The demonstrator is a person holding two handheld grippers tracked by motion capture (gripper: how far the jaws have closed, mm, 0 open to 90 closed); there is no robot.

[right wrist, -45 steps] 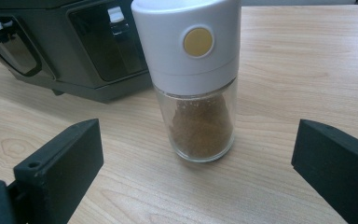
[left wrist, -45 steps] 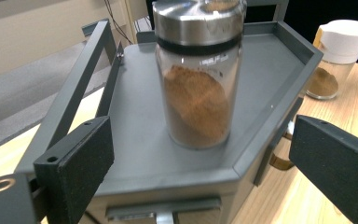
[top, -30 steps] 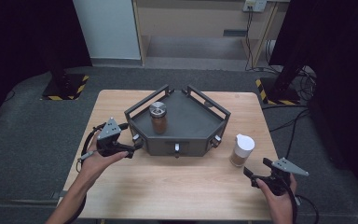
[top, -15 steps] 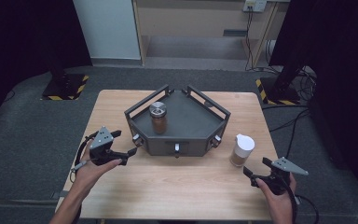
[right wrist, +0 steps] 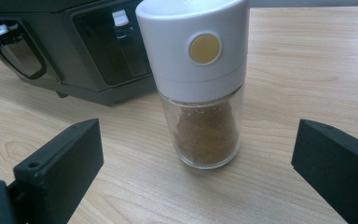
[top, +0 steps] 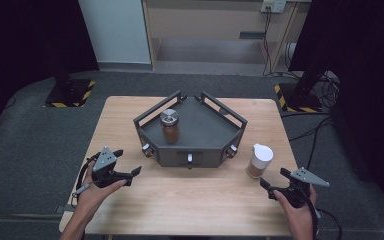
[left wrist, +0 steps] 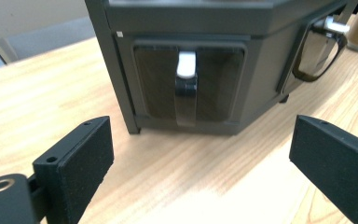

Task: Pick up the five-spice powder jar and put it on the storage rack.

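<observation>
A dark grey, angular rack (top: 206, 150) stands mid-table, and on its deck is a brown jar with a silver lid (top: 169, 126). A white-capped glass jar of brown powder (top: 259, 161) stands on the table right of the rack. My left gripper (top: 128, 161) is open and empty near the rack's left front corner. In the left gripper view its jaws (left wrist: 205, 140) face a rack panel with a black, white-tipped handle (left wrist: 185, 88). My right gripper (top: 274, 177) is open just in front of the white-capped jar (right wrist: 205, 88), with its jaws (right wrist: 196, 144) wide on either side and not touching.
The wooden table (top: 195, 205) has bare room in front of the rack and along its left side. Dark floor surrounds the table, and black stands with hazard-striped bases are at the far left and right. Cables trail from both grippers.
My left gripper has drawn back from the rack's left corner, toward the person and lower to the table. Its jaws stay open. The right gripper has not moved.
</observation>
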